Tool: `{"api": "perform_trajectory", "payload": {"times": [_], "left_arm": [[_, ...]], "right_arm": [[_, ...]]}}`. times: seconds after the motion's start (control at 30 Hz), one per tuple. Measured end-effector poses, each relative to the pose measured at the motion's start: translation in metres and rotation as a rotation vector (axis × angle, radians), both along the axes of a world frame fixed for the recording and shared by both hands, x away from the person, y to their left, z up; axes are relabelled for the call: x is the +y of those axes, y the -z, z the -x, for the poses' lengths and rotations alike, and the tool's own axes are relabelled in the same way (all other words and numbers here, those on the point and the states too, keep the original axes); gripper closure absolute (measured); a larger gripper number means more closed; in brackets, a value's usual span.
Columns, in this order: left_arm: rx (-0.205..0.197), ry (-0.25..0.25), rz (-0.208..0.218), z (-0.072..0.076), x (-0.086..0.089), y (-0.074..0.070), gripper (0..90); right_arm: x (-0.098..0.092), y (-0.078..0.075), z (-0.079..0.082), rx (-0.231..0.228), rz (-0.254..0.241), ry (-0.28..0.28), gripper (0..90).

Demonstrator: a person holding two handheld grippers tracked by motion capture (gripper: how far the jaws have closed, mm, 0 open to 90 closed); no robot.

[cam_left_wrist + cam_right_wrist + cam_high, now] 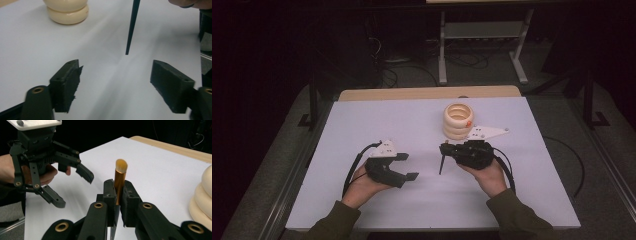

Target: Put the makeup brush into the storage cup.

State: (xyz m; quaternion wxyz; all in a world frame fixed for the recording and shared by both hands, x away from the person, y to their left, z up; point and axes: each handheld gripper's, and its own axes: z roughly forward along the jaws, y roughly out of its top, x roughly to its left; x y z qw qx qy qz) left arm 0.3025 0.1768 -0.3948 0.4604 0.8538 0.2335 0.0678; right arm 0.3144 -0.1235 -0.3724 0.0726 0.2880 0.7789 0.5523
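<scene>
Right gripper view shows the brush's (119, 182) orange bristle tip, hidden in high view.

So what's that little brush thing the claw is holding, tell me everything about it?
The brush is a thin makeup-style brush: a short tuft of orange-tan bristles, a shiny gold metal collar, and a long black handle tapering to a point. The right claw is shut on its collar. In the right gripper view it stands upright, bristles up. In the high view its handle slants down toward the white table, apparently just above it.
</scene>
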Motion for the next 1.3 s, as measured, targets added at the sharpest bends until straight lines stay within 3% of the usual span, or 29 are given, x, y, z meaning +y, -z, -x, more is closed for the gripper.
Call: {"api": "perform_trajectory", "payload": {"times": [0.27, 0.57, 1.3], "left_arm": [[-0.005, -0.025, -0.021, 0.009, 0.015, 0.004, 16.6], [-0.009, -0.042, -0.04, 0.016, 0.029, 0.008, 15.7], [-0.004, -0.101, -0.032, 0.031, 0.06, 0.017, 15.7]], "right_arm": [[-0.001, -0.002, -0.002, -0.016, 0.035, 0.008, 82.8], [-0.004, -0.005, -0.006, -0.028, 0.039, 0.023, 82.9], [-0.009, -0.013, -0.021, -0.035, 0.038, 0.047, 83.2]]}}
